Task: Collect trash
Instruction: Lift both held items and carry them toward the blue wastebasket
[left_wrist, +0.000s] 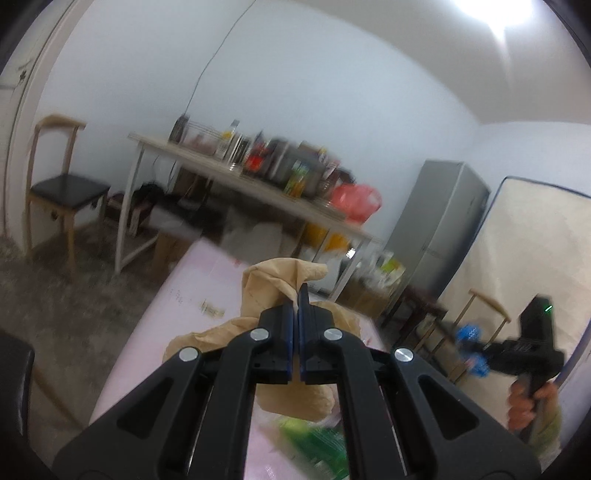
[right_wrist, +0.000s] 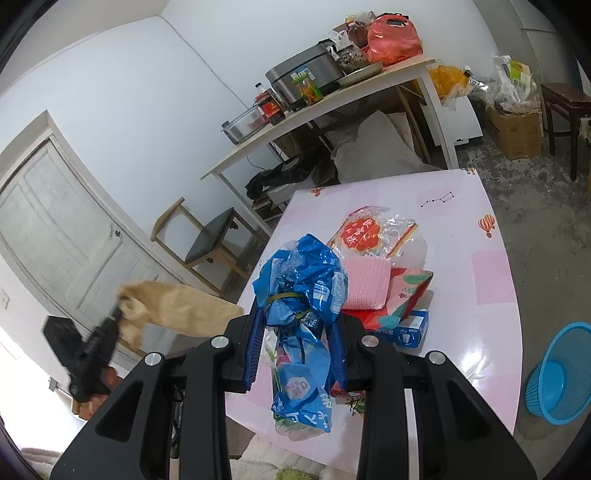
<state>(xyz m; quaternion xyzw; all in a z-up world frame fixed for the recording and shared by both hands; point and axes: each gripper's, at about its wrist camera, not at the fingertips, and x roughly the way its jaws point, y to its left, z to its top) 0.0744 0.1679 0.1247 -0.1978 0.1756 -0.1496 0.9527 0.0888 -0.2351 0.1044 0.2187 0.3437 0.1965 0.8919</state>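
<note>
**Both grippers hold trash above the pink tabletop**

The pink tabletop (right_wrist: 495, 258) is the landmark; a blue basket (right_wrist: 557, 373) sits on the floor beyond its right edge. Over its near edge, the right gripper (right_wrist: 295, 339) points forward and down, its fingers (right_wrist: 253, 343) pressed against a crumpled blue plastic bag (right_wrist: 306, 288). Off the tabletop's left edge, the left gripper (left_wrist: 297, 314) is raised and tilted, its fingers (left_wrist: 286, 339) almost together, pinching a crumpled brown paper bag (left_wrist: 273, 284). More wrappers and a small pink cloth (right_wrist: 365, 284) lie mid-tabletop.
</note>
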